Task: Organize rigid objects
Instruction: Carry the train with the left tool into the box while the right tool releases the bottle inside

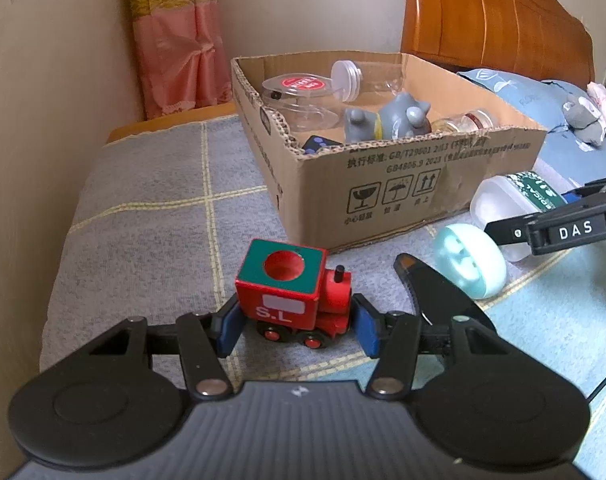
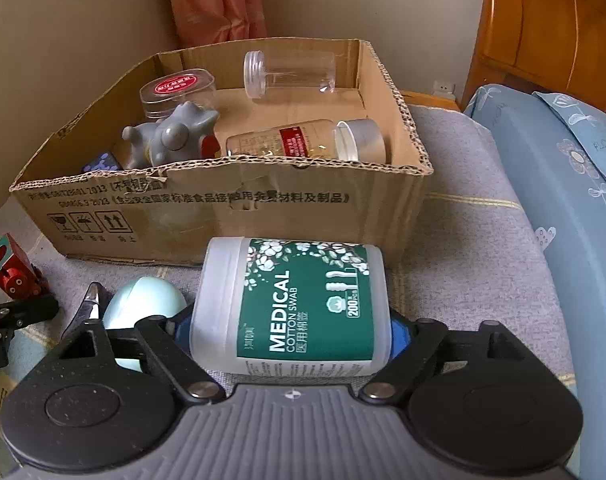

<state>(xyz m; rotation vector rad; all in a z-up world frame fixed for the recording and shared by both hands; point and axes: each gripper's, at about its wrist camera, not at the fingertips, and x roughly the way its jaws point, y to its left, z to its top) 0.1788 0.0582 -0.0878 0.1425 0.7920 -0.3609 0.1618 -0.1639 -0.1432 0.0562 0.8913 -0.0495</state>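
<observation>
A red toy train [image 1: 293,300] with a green top stands on the grey blanket between the blue pads of my left gripper [image 1: 297,326]. The pads look a little apart from its ends. My right gripper [image 2: 291,330] grips a cotton swab jar [image 2: 299,304] with a green label, lying on its side; the jar also shows in the left wrist view [image 1: 511,208]. The cardboard box [image 1: 383,184] behind holds clear jars, a grey figure [image 1: 391,120] and a small bottle [image 2: 303,142]. The train also shows at the left of the right wrist view [image 2: 13,270].
A pale green round case [image 1: 469,260] and black pliers [image 1: 435,292] lie between the grippers. Blue pillows [image 2: 551,184] and a wooden headboard [image 1: 499,16] are to the right. A wall and pink curtain [image 1: 175,36] stand behind.
</observation>
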